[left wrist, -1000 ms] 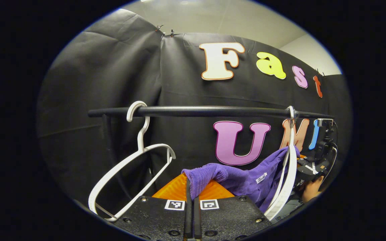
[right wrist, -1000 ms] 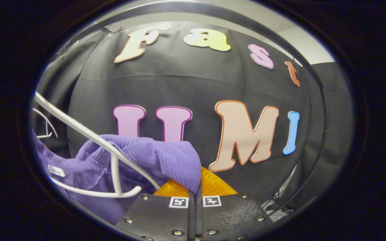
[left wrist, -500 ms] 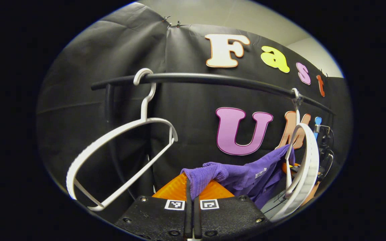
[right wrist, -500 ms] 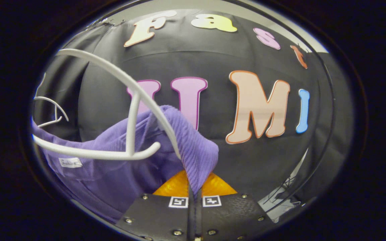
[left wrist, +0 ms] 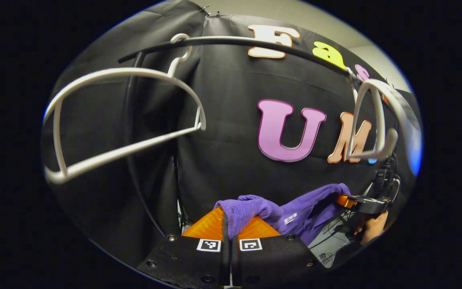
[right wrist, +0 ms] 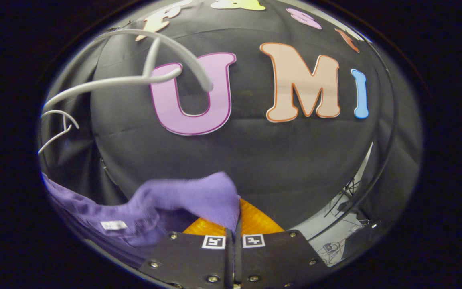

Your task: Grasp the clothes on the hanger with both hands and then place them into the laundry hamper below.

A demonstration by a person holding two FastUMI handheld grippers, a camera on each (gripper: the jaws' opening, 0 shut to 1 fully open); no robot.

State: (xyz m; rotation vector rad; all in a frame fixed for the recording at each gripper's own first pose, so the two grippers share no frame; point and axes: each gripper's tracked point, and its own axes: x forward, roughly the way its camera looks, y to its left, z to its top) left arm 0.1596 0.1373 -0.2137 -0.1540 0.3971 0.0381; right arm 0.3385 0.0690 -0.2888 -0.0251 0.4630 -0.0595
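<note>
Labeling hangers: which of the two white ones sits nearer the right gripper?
The hanger at the rail's right end, directly above the right gripper. The other hanger hangs near the rail's left end.

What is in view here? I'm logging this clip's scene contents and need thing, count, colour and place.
Garment: one, purple, stretched between the two grippers, below the hangers.
Hangers: two, white, bare, on the rail; left hanger, right hanger.
Rail: one, black, across the top in front of the cloth wall.
Left gripper: shut on one end of the garment.
Right gripper: shut on the other end.
Hand: one, holding the right gripper, in the left gripper view.
</note>
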